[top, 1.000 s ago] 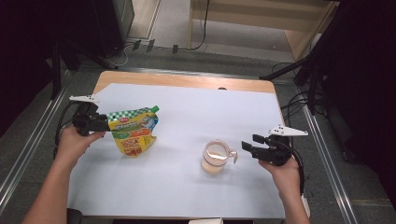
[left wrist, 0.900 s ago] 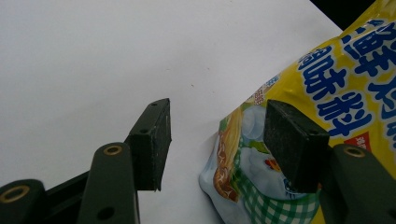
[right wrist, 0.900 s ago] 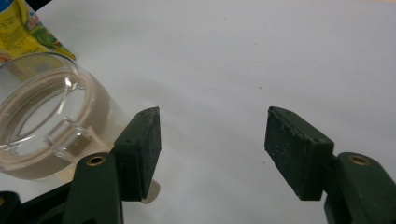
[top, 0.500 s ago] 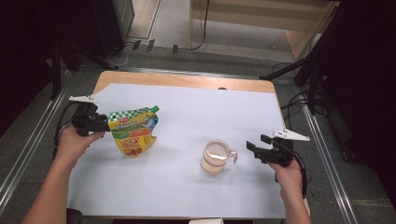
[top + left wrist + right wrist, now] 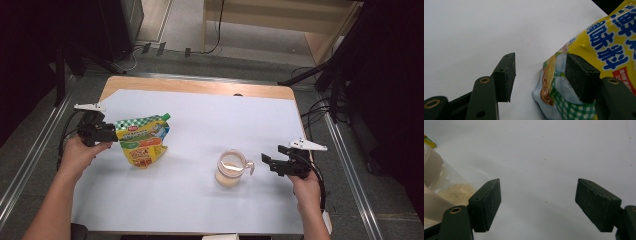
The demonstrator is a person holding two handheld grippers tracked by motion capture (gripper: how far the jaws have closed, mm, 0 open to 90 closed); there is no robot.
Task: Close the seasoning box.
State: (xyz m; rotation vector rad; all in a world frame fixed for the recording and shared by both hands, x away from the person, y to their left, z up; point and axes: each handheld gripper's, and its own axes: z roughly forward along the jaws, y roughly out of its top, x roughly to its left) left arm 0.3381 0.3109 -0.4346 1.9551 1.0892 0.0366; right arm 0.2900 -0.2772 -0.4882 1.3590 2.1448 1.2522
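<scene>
The left gripper [image 5: 114, 133] is held at the left side of the white sheet [image 5: 200, 200], and the yellow pouch [image 5: 142, 141] is met at its tips. In the left gripper view the jaws are seen parted, with one pad [image 5: 581, 77] lying against the printed face of the pouch [image 5: 599, 50] near its checked corner, while the other pad [image 5: 507, 75] stands clear over bare white sheet [image 5: 474, 30]; a gap is left between that pad and the pouch edge. No squeeze on the pouch is shown, so the left gripper is taken as open, with the pouch touched on one side only.

The right gripper [image 5: 264, 161] is held near the right edge of the sheet, its jaws having just been opening, and nothing is caught between them. In the right gripper view the two pads [image 5: 486, 202] are seen wide apart over bare sheet [image 5: 549, 157]. The clear jug [image 5: 231, 168], with pale granules in its bottom, is found just beyond the tips, apart from them, its handle turned towards that gripper; in the right gripper view the jug [image 5: 446, 187] is placed outside the jaw on the left
</scene>
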